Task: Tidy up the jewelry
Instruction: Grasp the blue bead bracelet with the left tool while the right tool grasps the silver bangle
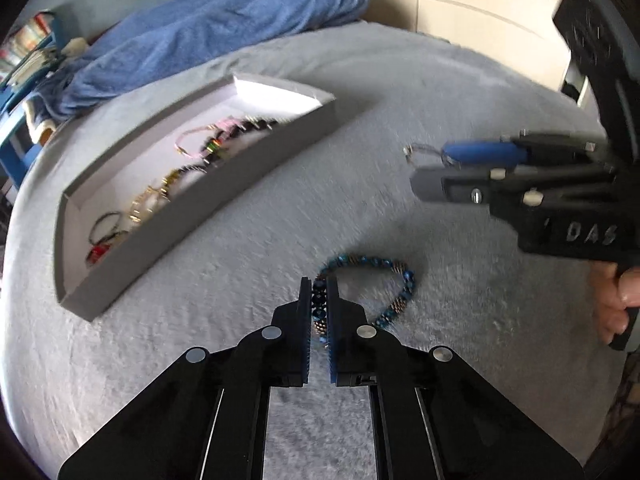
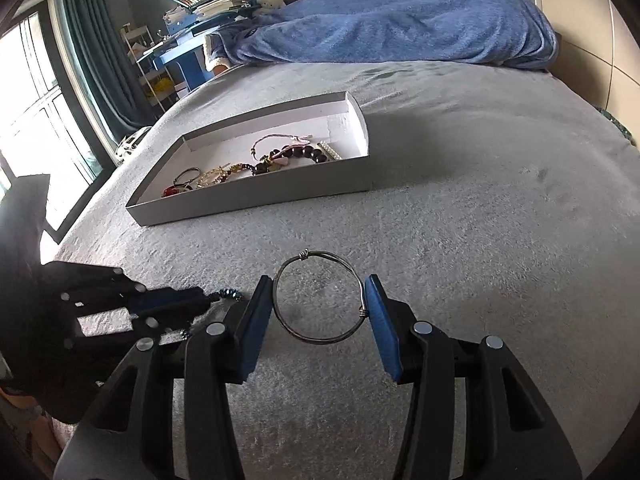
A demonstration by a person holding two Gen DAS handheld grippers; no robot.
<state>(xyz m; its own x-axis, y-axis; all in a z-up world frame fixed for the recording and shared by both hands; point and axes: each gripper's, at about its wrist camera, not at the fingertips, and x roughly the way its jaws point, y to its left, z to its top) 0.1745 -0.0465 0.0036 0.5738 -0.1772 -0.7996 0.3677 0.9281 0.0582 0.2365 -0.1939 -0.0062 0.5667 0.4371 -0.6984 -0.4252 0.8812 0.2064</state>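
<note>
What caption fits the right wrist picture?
Right gripper closed across a silver wire bangle over the grey bed, jewelry tray beyond.

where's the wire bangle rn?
Right wrist view: the wire bangle sits between the right gripper fingers, above the grey blanket, near side of the tray.

Left gripper (image 1: 319, 286): black angular linkage arms, silver round rivets, blue ribbed pads; right gripper (image 2: 320, 296) alike, raised "DAS" lettering; bare fingers (image 1: 618, 304) at three o'clock.

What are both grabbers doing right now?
Left gripper shut on blue beaded bracelet. Right gripper spans silver wire bangle. Grey cardboard tray path unobstructed.
</note>
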